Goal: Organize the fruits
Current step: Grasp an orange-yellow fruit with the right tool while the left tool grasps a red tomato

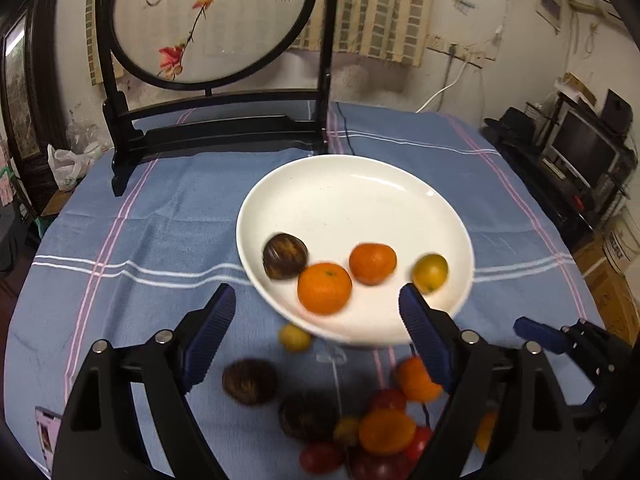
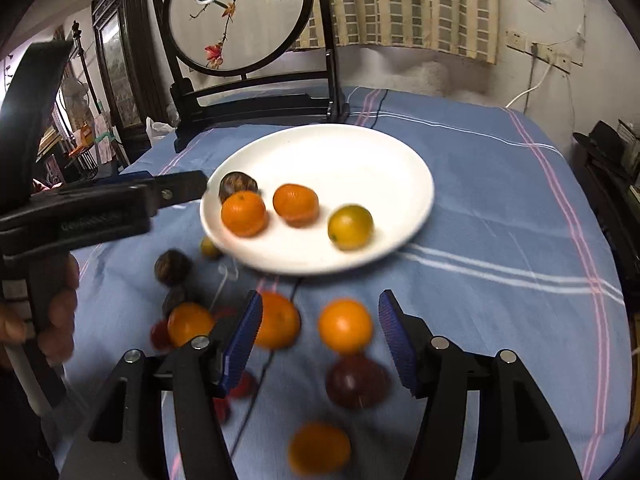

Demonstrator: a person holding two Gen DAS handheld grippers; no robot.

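A white plate (image 1: 360,184) (image 2: 360,152) on the blue cloth holds a dark brown fruit (image 1: 285,261) (image 2: 236,185), two oranges (image 1: 324,288) (image 1: 372,263) and a yellow-green citrus (image 1: 430,273) (image 2: 350,226). Loose oranges (image 2: 345,325), red fruits (image 1: 320,457) and dark fruits (image 1: 250,381) (image 2: 356,380) lie on the cloth near the plate's front edge. My left gripper (image 1: 316,312) is open and empty, over the plate's near rim. My right gripper (image 2: 320,320) is open and empty above the loose fruits. The left gripper's body (image 2: 100,208) shows in the right wrist view.
A round painted screen on a black stand (image 1: 208,120) (image 2: 256,96) stands at the table's back. A thin dark cable (image 1: 344,128) runs across the cloth. Shelves with electronics (image 1: 580,160) stand to the right, a plastic bag (image 1: 68,164) to the left.
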